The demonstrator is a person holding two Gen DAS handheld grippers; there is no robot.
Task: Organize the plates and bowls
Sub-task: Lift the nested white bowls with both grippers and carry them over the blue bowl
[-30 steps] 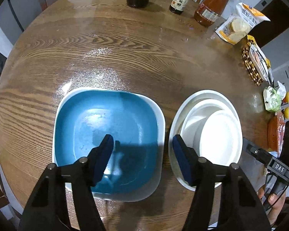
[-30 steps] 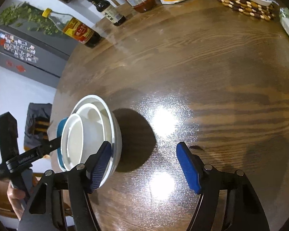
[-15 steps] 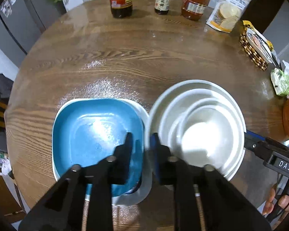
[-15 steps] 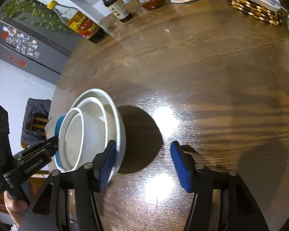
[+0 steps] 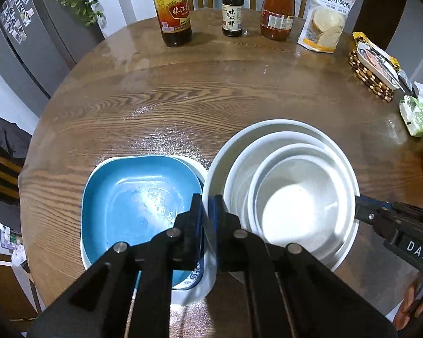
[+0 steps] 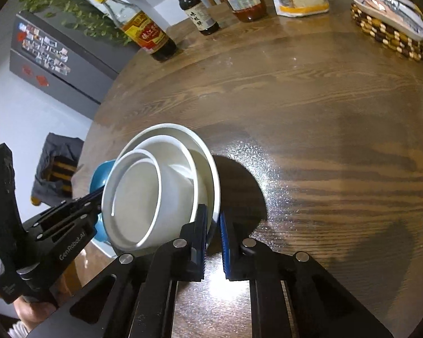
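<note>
- Left claw is pinched tight on the near-left rim of the big white bowl; my right claw clamps the same bowl's rim on the opposite side, so I have it held from both sides.
- Nested inside that bowl sit two smaller white bowls, mouths up, the inner ones crowded toward one side, so the stack looks slightly tilted.
- Just beside it, touching or nearly so, lies the blue square dish, flat on the table, resting in a white dish of similar shape.
- Bowls look sorted; I judge what remains is joining or placing the two stacks.
- Round bowls have no long axis; the square dish sits roughly square to my view.
- Beyond, bottles line the far edge.
</note>
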